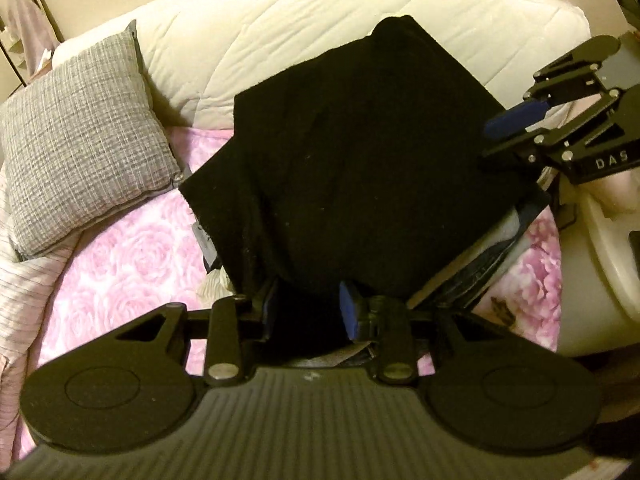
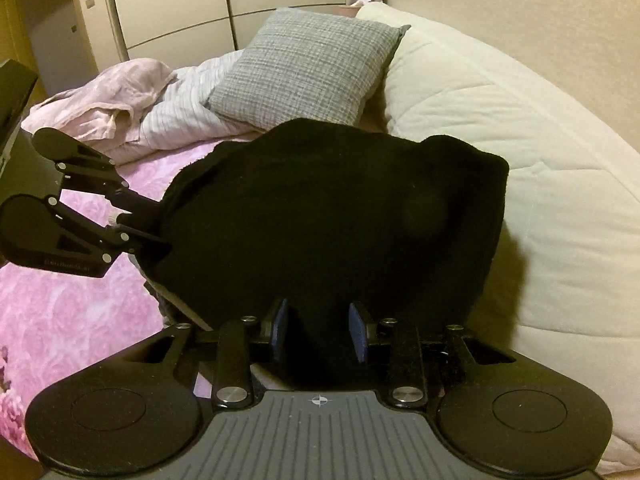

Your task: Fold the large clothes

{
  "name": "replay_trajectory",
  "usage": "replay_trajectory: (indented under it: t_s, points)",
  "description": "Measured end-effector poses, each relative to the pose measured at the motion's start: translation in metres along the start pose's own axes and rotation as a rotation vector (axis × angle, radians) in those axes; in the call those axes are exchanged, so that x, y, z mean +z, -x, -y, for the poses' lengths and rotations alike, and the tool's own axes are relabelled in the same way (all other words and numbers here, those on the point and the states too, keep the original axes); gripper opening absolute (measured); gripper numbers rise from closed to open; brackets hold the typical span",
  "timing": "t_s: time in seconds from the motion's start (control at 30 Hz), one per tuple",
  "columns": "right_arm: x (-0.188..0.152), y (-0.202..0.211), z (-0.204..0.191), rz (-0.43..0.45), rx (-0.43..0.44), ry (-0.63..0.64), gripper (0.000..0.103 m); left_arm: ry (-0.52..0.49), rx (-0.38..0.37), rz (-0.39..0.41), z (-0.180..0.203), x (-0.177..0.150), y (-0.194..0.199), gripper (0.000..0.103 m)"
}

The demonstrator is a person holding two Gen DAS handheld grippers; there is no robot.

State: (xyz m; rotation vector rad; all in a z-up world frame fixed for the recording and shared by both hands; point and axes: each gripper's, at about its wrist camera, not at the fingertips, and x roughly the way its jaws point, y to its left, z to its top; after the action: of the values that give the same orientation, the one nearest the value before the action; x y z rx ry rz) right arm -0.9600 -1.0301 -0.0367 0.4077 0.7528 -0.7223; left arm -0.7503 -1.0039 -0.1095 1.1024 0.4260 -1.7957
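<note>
A large black garment is held up over the bed, spread wide between the two grippers and hanging slack in the middle. It looks like thick, fuzzy cloth, doubled on itself, with its far edge drooping toward the cream quilted duvet along the wall side of the bed. Beneath its near edge some other folded clothes show, dark and grey, though I cannot tell what they are.

The left gripper is clamped on the garment's near edge: a bunch of the black cloth sits squeezed between its blue-padded fingers. The right gripper grips the other side the same way, with a fold of the black cloth pinched between its pads. From the left camera the right gripper appears at the right-hand edge of the cloth, one blue pad showing; from the right camera the left gripper comes in from the left, its fingertips buried in the cloth.

Under all this lies a pink bedspread printed with roses. A grey woven cushion leans where the duvet meets the head of the bed, just beyond the garment. Beside the cushion are a white striped sheet and a crumpled pale pink cloth. Behind them stands a cream wardrobe with panelled doors.
</note>
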Motion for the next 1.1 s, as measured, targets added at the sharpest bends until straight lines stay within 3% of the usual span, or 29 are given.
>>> replay_trajectory:
  t_s: [0.1,0.37,0.5,0.6,0.73,0.83,1.0,1.1]
  points:
    - [-0.005,-0.003,-0.006,0.016,-0.009,0.027,0.030,-0.002,0.008,-0.018,0.003,0.002,0.004,0.028]
    - [0.016,0.004,-0.001,-0.047,0.014,0.031,0.034,0.011,0.040,-0.052,0.001,0.013,0.009,0.030]
    - [0.017,0.033,-0.008,0.005,-0.013,0.020,0.042,0.068,0.081,-0.032,0.002,0.008,0.035,0.062]
    - [0.008,0.056,-0.013,0.033,-0.057,-0.049,0.066,0.141,0.094,-0.030,0.003,-0.002,0.058,0.070]
    - [-0.011,0.082,-0.026,0.035,-0.136,-0.165,0.074,0.291,0.085,-0.030,0.002,-0.023,0.086,0.090]
    - [-0.022,0.103,-0.038,0.037,-0.186,-0.281,0.084,0.380,0.092,0.027,0.001,-0.040,0.108,0.102]
    - [-0.035,0.135,-0.064,0.045,-0.263,-0.444,0.086,0.427,0.092,0.093,0.006,-0.065,0.141,0.102]
    - [-0.039,0.152,-0.084,0.034,-0.308,-0.480,0.086,0.451,0.105,0.117,0.011,-0.080,0.161,0.102]
